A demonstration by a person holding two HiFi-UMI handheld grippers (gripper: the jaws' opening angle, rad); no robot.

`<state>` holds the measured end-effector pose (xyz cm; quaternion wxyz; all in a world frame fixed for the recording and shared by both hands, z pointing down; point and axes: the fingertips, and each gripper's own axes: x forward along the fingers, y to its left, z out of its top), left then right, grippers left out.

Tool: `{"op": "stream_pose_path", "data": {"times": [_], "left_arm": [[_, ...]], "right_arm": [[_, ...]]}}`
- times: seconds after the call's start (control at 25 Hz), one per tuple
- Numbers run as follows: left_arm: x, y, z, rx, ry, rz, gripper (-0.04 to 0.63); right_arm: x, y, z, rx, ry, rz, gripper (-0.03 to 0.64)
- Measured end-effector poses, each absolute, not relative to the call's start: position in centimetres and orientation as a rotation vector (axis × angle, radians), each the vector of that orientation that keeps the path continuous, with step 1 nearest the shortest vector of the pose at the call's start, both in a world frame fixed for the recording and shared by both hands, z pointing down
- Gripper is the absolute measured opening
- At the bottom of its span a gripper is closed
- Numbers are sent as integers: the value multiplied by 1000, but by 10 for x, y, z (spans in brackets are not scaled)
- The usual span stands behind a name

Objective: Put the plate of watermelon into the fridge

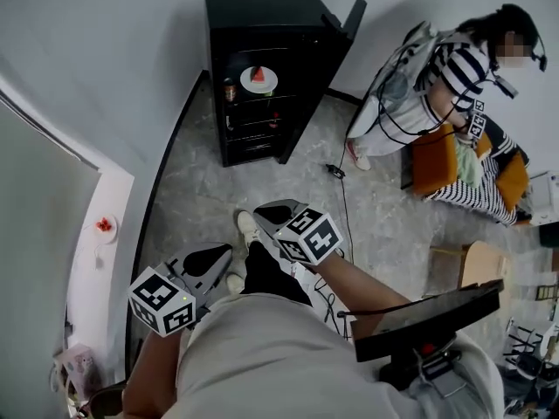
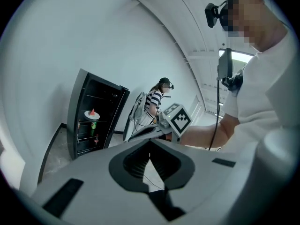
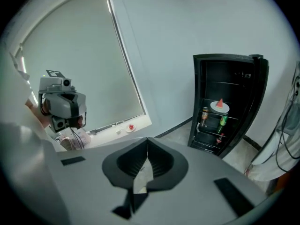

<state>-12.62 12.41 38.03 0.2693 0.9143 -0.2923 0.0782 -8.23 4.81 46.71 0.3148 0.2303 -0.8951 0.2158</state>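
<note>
A white plate with a watermelon slice [image 1: 258,78] sits on an upper shelf inside the open black fridge [image 1: 262,7], far across the floor from me. The same plate [image 2: 92,114] shows in the left gripper view, and the plate [image 3: 219,105] in the right gripper view. My left gripper [image 1: 220,253] is held low by my body, its jaws closed tip to tip with nothing between them [image 2: 150,142]. My right gripper [image 1: 269,209] hovers just right of it, also shut and empty [image 3: 148,139].
Bottles [image 1: 230,90] stand on the fridge shelves and its door [image 1: 348,23] swings out to the right. A small plate with something red [image 1: 105,226] rests on the windowsill at left. A person in a striped shirt [image 1: 454,68] sits at right. A cable [image 1: 336,171] lies on the floor.
</note>
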Motion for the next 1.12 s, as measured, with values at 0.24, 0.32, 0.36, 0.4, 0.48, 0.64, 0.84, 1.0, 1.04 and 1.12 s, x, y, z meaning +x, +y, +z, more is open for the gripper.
{"op": "stream_pose_path", "data": {"times": [0.24,0.32,0.36,0.4,0.48,0.64,0.84,1.0,1.04,1.12], "left_arm": [[-139,150,384,2432,-832,193,12],[-144,156,386,2421,-844,187,12],[-146,159,387,2417,-848,185,12],[-147,162,387,2415,-852,183,12],[-150,165,388,2413,-861,181,12],[-154,168,391,2406,-886,176,12],[-157,169,393,2396,-895,174,12],[-155,166,394,2394,-898,185,12],[-154,165,394,2395,-896,187,12],[-153,163,394,2400,-891,198,12]], "right_arm": [[-95,95,465,530,-2370,544,15],[-98,104,462,515,-2373,528,15],[-99,108,461,509,-2374,518,15],[-101,111,459,501,-2375,510,15],[-104,118,456,484,-2377,497,15],[-113,129,456,445,-2375,462,15],[-120,134,455,411,-2377,452,15],[-116,131,453,408,-2381,441,15],[-115,129,453,411,-2380,443,15],[-113,127,452,418,-2381,449,15]]}}
